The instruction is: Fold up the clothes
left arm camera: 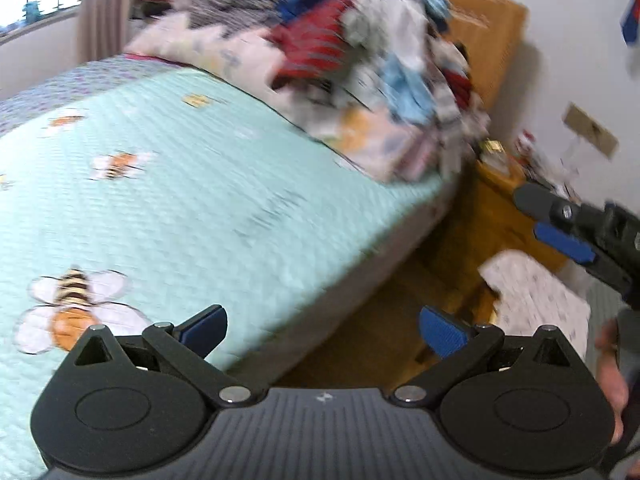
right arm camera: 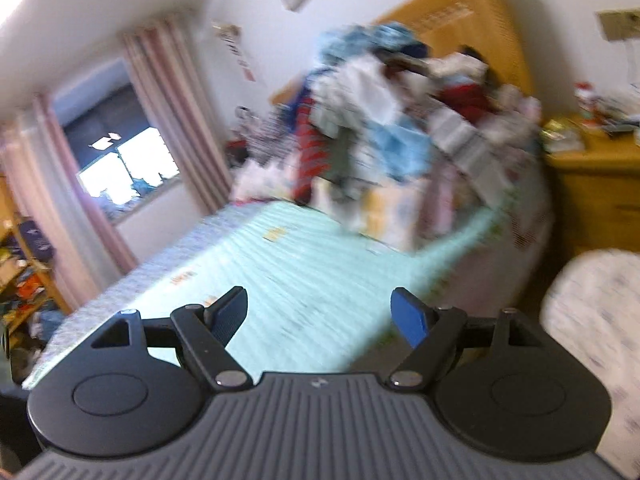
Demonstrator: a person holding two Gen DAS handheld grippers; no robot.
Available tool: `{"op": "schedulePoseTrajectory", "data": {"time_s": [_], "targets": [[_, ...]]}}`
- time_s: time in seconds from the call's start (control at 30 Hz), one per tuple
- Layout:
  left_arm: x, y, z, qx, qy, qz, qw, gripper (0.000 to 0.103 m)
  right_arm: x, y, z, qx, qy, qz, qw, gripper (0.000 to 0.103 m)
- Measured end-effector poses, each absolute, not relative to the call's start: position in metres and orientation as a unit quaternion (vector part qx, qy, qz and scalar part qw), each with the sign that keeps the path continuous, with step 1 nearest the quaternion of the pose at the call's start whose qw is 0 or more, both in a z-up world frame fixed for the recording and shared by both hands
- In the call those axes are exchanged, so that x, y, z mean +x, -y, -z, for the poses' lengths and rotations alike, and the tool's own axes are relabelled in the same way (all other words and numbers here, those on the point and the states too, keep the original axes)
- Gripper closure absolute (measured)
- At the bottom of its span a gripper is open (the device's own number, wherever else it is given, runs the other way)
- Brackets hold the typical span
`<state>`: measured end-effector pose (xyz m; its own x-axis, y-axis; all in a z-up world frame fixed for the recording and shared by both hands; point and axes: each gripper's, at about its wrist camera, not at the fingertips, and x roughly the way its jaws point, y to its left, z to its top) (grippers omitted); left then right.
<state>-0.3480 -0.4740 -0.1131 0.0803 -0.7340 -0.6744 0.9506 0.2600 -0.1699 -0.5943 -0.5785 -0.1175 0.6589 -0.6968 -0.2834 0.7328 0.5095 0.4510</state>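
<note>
Both views blurred, so fine detail of the cloth not readable.

Left tool [left arm camera: 322,330]: jaws spread wide, nothing between the blue pads, only bed edge and floor visible in the gap. Right tool [right arm camera: 320,314]: jaws also spread, empty, bare bedspread [right arm camera: 304,256] beyond the pads. In the left wrist view, right tool seen again at the right border [left arm camera: 560,236], carried by a hand [left arm camera: 610,376], beside the bed and not over it.

Task's thing: pile of clothes [left arm camera: 372,64], a mixed heap of red, blue, white and grey pieces at the head of the bed, against the wooden headboard [left arm camera: 492,28]. No piece lifted out, no fold begun, as far as visible.

Deciding relation: from the left tool, pile ahead and slightly right, well apart, with open bedspread between. From the right tool, pile [right arm camera: 400,120] ahead and a little to the right, also well apart. Long axis of the heap across the bed, along the headboard. Near flank of the heap facing both tools. Which tool nearer, not possible to tell. Nightstand [right arm camera: 596,184] right of the pile, a white patterned cloth [right arm camera: 596,328] low at the right, near the right tool.

Probably next: reach forward, take one garment from the near flank, bring it to the free bedspread.
</note>
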Motion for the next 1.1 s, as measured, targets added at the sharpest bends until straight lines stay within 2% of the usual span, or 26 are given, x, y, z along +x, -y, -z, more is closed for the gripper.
{"op": "schedulePoseTrajectory", "data": {"time_s": [0.07,0.17,0.23,0.3,0.47,0.77,0.97,1.1], "targets": [[-0.331,0.462,0.104,0.149,-0.333,0.578,0.73,0.001,-0.574,0.582,0.103,0.262,-0.021,0.39,0.883,0.023],[-0.309,0.442,0.095,0.136,-0.321,0.564,0.749,0.001,-0.54,0.58,0.082,0.241,-0.012,0.343,0.908,0.019],[-0.294,0.426,0.094,0.125,-0.317,0.551,0.762,0.001,-0.516,0.575,0.073,0.234,-0.009,0.304,0.923,0.012],[-0.277,0.41,0.098,0.118,-0.324,0.534,0.772,0.001,-0.49,0.567,0.069,0.226,-0.016,0.269,0.936,0.012],[-0.23,0.362,0.108,0.092,-0.341,0.483,0.801,0.001,-0.424,0.535,0.084,0.219,-0.059,0.204,0.952,0.012],[-0.169,0.278,0.112,0.072,-0.315,0.38,0.867,0.001,-0.336,0.47,0.099,0.229,-0.123,0.146,0.954,0.012],[-0.133,0.232,0.132,0.053,-0.355,0.357,0.862,0.001,-0.309,0.426,0.109,0.226,-0.146,0.107,0.957,0.011],[-0.125,0.2,0.123,0.046,-0.314,0.315,0.894,0.001,-0.299,0.393,0.112,0.218,-0.148,0.075,0.962,0.011]]}}
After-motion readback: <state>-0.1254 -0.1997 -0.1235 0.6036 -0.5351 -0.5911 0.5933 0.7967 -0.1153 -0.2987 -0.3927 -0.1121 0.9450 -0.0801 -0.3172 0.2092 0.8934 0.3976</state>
